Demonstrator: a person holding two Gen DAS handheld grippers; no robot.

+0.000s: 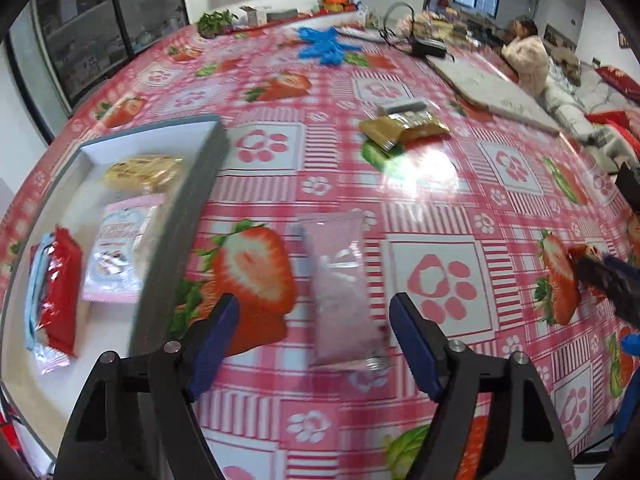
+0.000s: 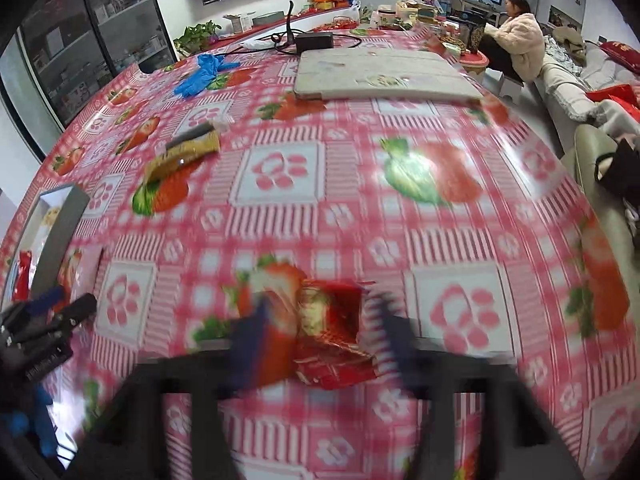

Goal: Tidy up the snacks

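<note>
Nearest in the left wrist view, the left gripper (image 1: 314,340) stands wide open, and a pale pink pouch (image 1: 344,288) lies flat on the tablecloth (image 1: 436,208) between its fingers, untouched. At nine o'clock sits a grey tray (image 1: 188,208) holding a red packet (image 1: 60,300), a pink packet (image 1: 120,256) and a yellow one (image 1: 140,172). At twelve o'clock, farther off, lie gold packets (image 1: 402,130), and beyond them blue gloves (image 1: 324,46).

In the right wrist view, the right gripper (image 2: 320,340), blurred, is spread open around a crinkled red wrapper (image 2: 336,340) lying on the cloth; contact cannot be told. A grey board (image 2: 380,74) lies far off at twelve o'clock.
</note>
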